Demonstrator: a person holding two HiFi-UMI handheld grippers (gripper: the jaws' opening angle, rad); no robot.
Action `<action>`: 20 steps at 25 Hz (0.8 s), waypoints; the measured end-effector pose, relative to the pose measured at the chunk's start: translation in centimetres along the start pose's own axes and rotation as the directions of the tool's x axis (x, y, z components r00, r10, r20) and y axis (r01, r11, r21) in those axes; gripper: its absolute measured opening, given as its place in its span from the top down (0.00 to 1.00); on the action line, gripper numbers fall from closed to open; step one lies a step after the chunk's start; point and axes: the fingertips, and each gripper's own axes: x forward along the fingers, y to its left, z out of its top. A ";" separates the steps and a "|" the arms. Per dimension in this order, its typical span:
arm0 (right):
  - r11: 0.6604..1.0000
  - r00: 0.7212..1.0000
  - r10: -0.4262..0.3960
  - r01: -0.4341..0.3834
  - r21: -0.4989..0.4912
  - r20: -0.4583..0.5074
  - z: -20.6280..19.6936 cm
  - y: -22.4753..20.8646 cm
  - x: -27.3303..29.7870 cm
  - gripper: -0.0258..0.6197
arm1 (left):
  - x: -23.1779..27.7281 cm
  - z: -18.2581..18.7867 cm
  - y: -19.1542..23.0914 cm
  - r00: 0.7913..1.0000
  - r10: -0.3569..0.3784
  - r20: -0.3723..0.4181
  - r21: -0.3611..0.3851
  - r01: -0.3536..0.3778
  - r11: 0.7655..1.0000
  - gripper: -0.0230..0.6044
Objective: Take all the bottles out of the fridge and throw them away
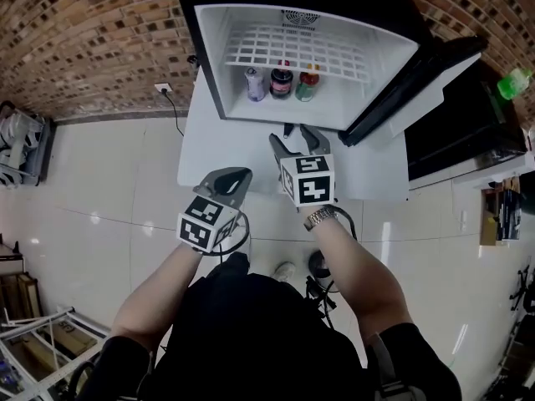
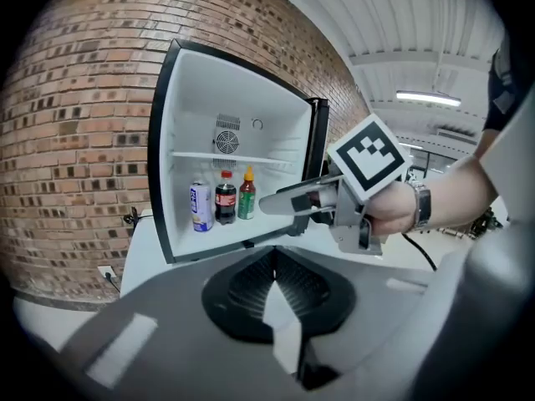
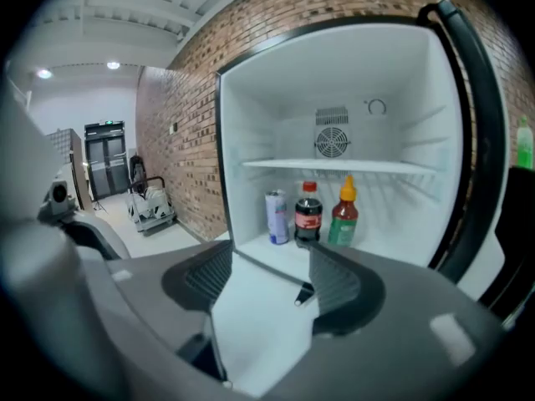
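Left claw (image 1: 238, 176) at the front edge of the white table (image 1: 217, 153), tips closed together, holding nothing; same in left gripper view (image 2: 273, 257). Beyond it, open fridge (image 1: 206, 57) on the table against the brick wall, wire shelf (image 1: 284, 47) up top. On the fridge floor, in a row from left: can (image 1: 254, 83), cola bottle (image 1: 282, 80) with red cap, green sauce bottle (image 1: 307, 83), standing upright and close together, untouched. Right claw (image 1: 294, 139) just in front of the fridge opening, spread wide, empty, aimed at the row, well short of the cola bottle (image 3: 308, 213); only table surface between its sides (image 3: 272, 261). Fridge door (image 1: 418, 82) swung open to the right.
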 end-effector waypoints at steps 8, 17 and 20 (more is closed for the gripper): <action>0.987 0.987 -0.157 0.158 0.025 -0.034 1.1 -5.7 6.2 0.51 | -0.1 -0.1 5.0 1.000 0.001 -0.015 0.001 -0.001 1.000 0.96; 0.956 0.952 -0.291 0.293 0.003 -0.094 1.2 -12.0 10.3 0.51 | 1.2 -0.8 8.2 0.998 -0.036 -0.050 0.002 0.036 0.999 0.96; 0.949 0.944 -0.312 0.315 0.005 -0.108 1.2 -13.0 11.6 0.51 | 1.8 -0.9 8.7 0.997 -0.050 -0.061 0.006 0.051 0.999 0.96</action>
